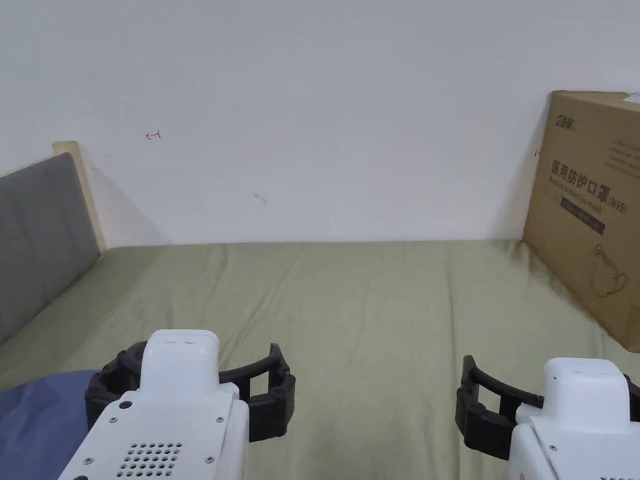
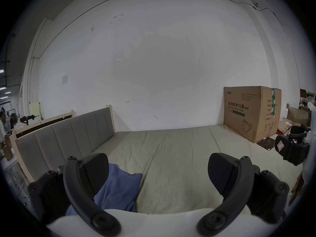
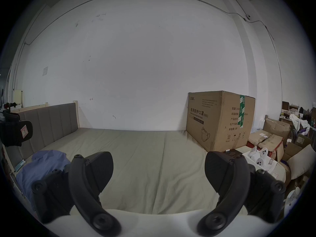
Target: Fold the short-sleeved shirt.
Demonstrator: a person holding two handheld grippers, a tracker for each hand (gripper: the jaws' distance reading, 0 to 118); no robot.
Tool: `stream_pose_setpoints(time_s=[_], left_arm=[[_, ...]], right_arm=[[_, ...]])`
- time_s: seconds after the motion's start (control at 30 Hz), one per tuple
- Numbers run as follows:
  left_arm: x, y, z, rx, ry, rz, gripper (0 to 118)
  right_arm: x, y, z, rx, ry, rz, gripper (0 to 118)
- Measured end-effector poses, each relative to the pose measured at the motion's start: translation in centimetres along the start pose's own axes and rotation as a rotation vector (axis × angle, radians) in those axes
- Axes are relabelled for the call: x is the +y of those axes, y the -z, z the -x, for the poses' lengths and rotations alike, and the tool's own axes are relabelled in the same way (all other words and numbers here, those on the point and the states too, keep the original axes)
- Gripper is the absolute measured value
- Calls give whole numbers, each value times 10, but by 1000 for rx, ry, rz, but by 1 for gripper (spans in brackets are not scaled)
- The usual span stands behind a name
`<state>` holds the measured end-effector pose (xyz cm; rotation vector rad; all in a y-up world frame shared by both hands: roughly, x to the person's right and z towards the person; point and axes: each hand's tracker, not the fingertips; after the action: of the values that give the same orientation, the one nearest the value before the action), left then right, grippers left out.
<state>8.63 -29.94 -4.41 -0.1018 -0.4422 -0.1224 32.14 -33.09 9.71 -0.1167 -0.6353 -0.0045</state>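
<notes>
Blue cloth, taken to be the short-sleeved shirt [image 2: 119, 187], is seen bunched in a loose heap on the olive-green bed sheet [image 1: 375, 300], near the grey padded headboard [image 1: 37, 231] and on the side of the bed away from the cardboard box [image 1: 587, 206]. It is not spread flat, so folding is judged not to have begun. The left gripper [image 2: 158, 170] is held above the sheet just beside the heap, on the side away from the headboard, with its jaws spread wide and nothing between them; this placement is judged to suit a first reach for the cloth. The right gripper [image 3: 159, 169] is held farther from the headboard, over bare sheet, with jaws likewise wide and empty, presumably kept ready to take a second edge once the shirt is drawn toward the middle of the bed.
</notes>
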Motion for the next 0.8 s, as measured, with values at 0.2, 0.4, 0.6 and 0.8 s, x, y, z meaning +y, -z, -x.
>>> stream_pose_setpoints(time_s=[0.2, 0.4, 0.6, 0.8], left_arm=[[1, 2, 7, -14, -46, -12, 116], [-19, 5, 47, -89, -684, -72, 116], [-75, 3, 61, 14, -1301, 11, 116], [-58, 20, 63, 2, -1020, 1, 116]], right_arm=[[16, 1, 2, -13, -31, -34, 109], [29, -6, 48, -82, -611, -232, 109], [-15, 5, 100, -101, -1233, -302, 109], [6, 18, 84, 6, -795, -83, 109]])
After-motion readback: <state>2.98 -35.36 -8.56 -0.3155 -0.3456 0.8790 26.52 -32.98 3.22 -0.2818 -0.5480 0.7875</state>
